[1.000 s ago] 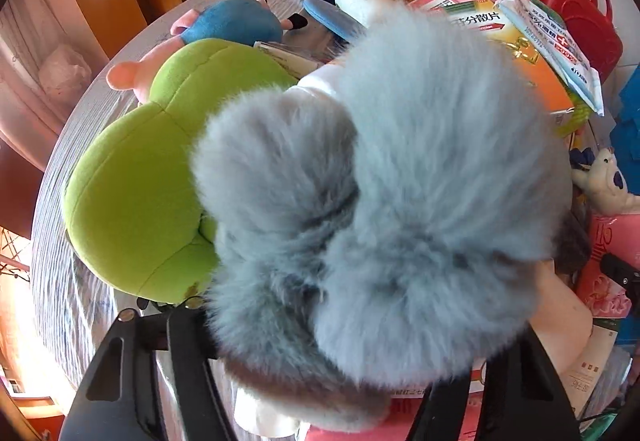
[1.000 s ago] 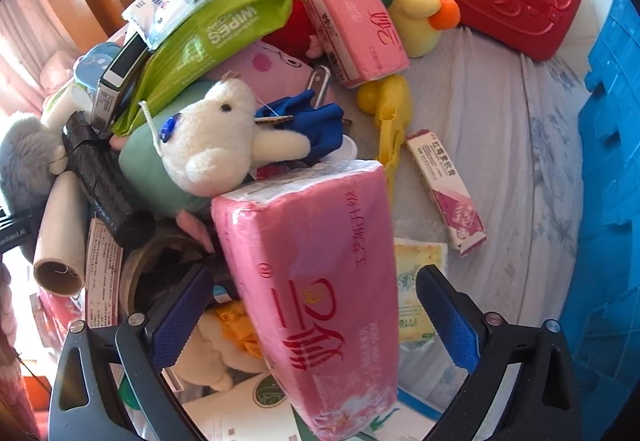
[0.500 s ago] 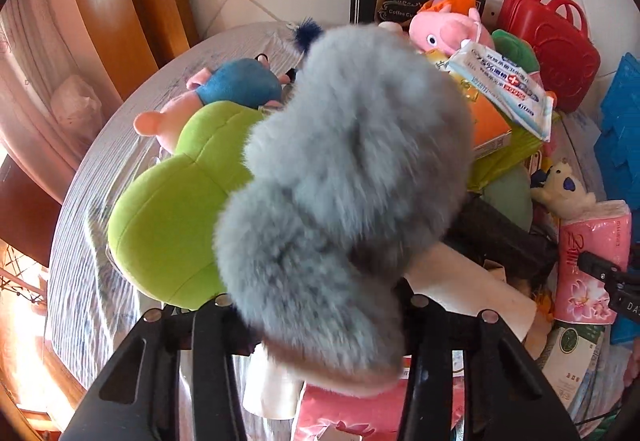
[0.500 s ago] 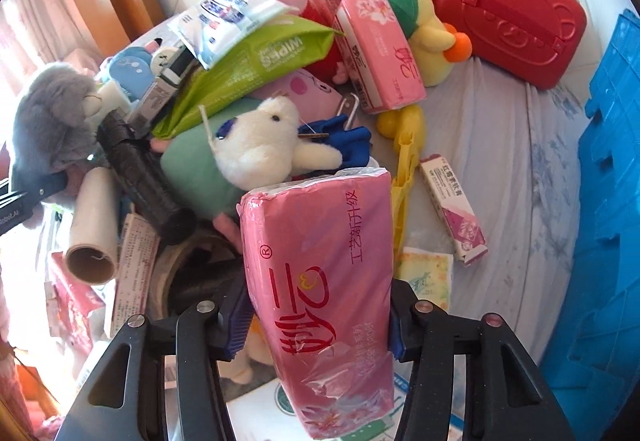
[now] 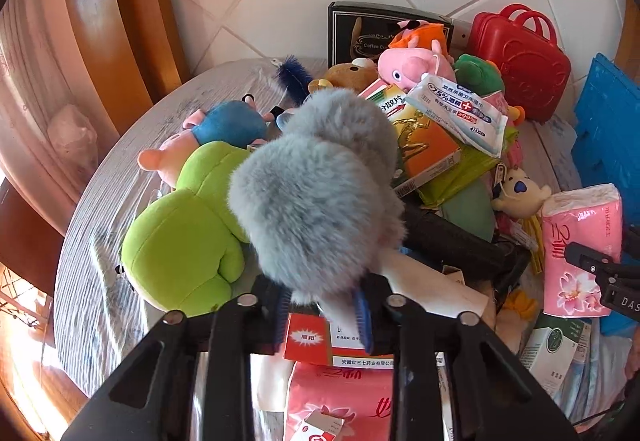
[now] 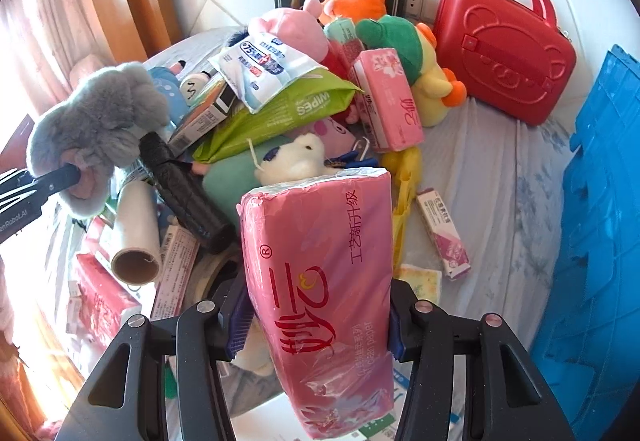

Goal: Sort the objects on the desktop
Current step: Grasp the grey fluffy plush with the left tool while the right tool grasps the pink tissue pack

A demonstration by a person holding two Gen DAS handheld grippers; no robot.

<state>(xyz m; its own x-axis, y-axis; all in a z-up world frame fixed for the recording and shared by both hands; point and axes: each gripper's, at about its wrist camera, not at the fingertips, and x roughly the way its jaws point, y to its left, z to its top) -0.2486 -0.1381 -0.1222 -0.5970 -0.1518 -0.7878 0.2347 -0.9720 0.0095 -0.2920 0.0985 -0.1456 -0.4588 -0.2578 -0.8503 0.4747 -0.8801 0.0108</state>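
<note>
You are pinching the soft, light grey plush toy (image 5: 320,181) low in your left hand-held gripper (image 5: 324,317), while your right hand-held gripper (image 6: 316,325) is squeezing the yielding pink tissue pack (image 6: 320,265) at mid-length, beside the blue crate (image 6: 600,201).

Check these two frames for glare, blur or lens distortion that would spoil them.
Left wrist view: sharp; strong sun blows out the lower left beyond the table; fisheye bends the wall tiles; the grey plush in the left claw hides the pile's centre. Right wrist view: also sharp; the left edge is washed out by window light; the tissue pack in the right claw hides the foreground.
</note>
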